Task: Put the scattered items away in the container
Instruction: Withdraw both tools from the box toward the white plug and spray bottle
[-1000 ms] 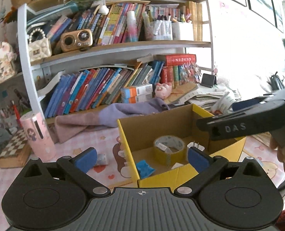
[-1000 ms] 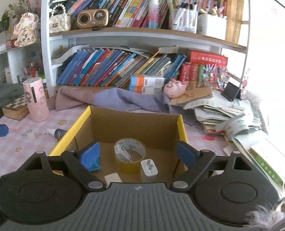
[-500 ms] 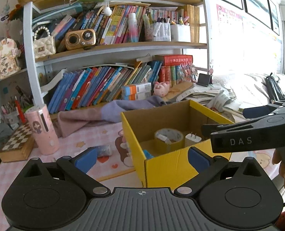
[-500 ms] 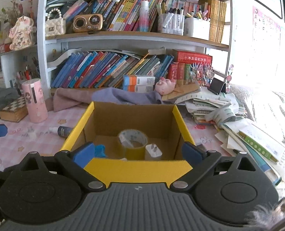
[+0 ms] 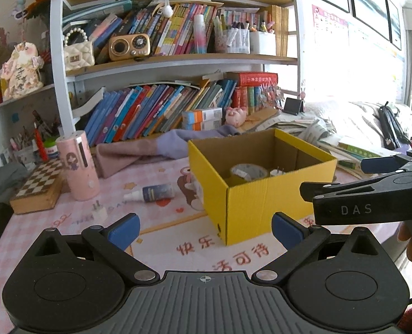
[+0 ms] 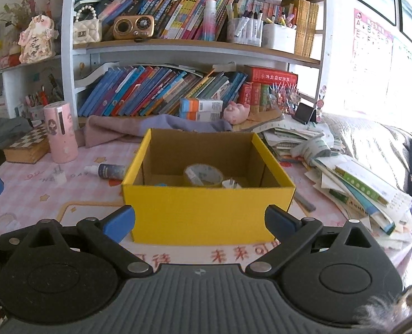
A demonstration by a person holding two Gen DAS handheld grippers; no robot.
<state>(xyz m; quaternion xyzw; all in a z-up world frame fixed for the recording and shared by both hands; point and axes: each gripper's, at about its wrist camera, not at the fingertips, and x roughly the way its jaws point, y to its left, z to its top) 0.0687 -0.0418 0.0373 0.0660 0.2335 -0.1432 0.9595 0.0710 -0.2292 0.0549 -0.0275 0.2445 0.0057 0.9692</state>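
The yellow cardboard box [image 5: 261, 194] [image 6: 206, 211] stands open on the pink table mat. In it lie a roll of tape [image 5: 249, 171] [image 6: 203, 174] and a white plug [image 6: 232, 184]. Left of the box on the mat lie a small spray bottle [image 5: 155, 192] [image 6: 108, 170] and a white plug adapter [image 5: 100, 211] [image 6: 59, 177]. My left gripper [image 5: 206, 228] is open and holds nothing, in front of the box's near left corner. My right gripper [image 6: 200, 222] is open and holds nothing, facing the box's front wall. Its side shows at the right edge of the left wrist view.
A pink cylinder [image 5: 77, 167] and a chequered box [image 5: 36, 186] stand at the left. A purple cloth [image 5: 150, 150] lies behind the box, before a full bookshelf [image 5: 178, 61]. Piled books and papers [image 6: 345, 178] crowd the right. A grey pen [image 6: 303, 203] lies beside the box.
Both grippers have drawn back from over the box toward the near table edge. The right jaws widened slightly. The spray bottle and plug adapter are now in plain view.
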